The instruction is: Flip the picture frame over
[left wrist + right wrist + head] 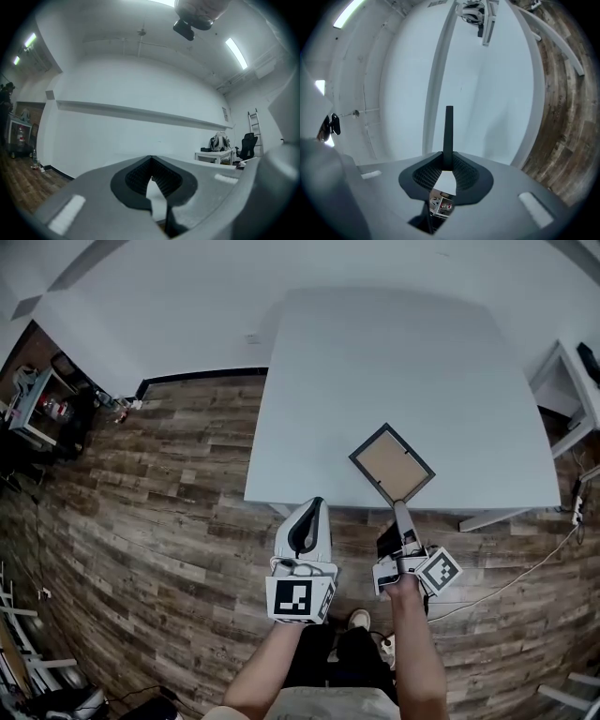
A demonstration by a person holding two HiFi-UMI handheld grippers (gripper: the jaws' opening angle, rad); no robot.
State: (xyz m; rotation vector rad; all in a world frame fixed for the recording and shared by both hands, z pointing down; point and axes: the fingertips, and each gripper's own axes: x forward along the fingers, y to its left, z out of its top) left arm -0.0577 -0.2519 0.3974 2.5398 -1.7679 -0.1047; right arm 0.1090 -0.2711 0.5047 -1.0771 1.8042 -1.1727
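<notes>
The picture frame [392,463] has a dark rim and shows its brown backing in the head view. It hangs over the near edge of the white table [394,352], tilted like a diamond. My right gripper [401,509] is shut on the frame's near corner. In the right gripper view the frame [449,131] stands edge-on as a thin dark bar rising from between the right gripper's [448,163] pads. My left gripper [314,509] hovers left of it at the table's front edge; in its own view the left gripper [151,160] has its tips together with nothing in them.
Wooden floor surrounds the table. A white side table [567,381] stands at the right, and a cable [511,585] runs across the floor below it. A cluttered shelf [37,399] sits far left. A desk with a bag [219,143] and a chair [247,144] show at the left gripper view's right.
</notes>
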